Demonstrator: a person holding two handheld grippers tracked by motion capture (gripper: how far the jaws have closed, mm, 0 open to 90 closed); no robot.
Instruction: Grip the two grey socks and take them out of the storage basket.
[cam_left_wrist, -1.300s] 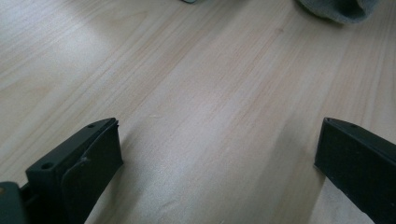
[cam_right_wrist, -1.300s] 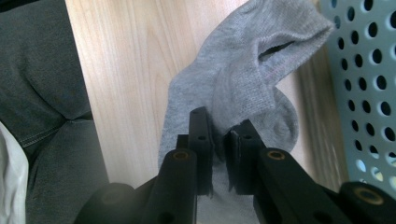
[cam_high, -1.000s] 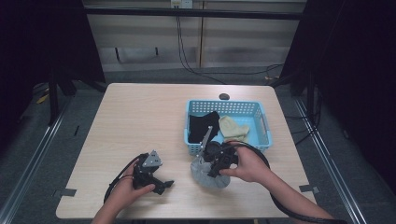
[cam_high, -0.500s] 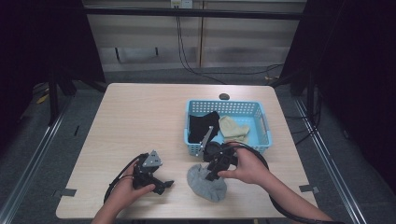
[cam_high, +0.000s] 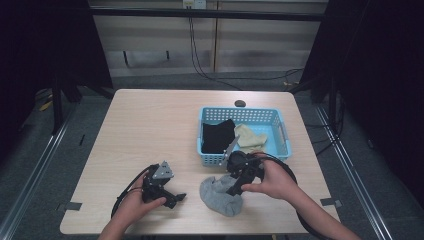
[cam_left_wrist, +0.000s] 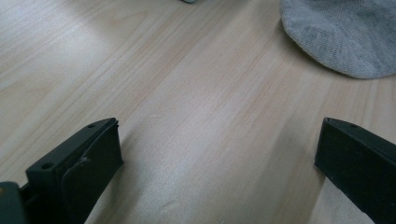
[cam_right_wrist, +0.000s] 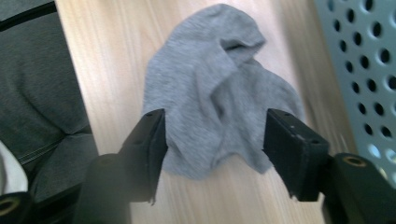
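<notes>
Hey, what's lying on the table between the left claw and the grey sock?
Nothing: in the high view, only bare table separates the left claw from the grey sock. The left gripper view shows the same light wood.

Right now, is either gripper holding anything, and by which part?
Nothing is held. The right gripper has just opened over the grey sock; the left gripper is open.

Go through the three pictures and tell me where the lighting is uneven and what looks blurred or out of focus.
High view: the table is evenly lit, the surroundings fall into deep darkness, and the picture is a little soft overall. Left gripper view: a bright patch of light falls on the wood at upper left, and the near fingers are blurred. Right gripper view: the grey sock is sharp, while the fingers and the blue basket are soft.
</notes>
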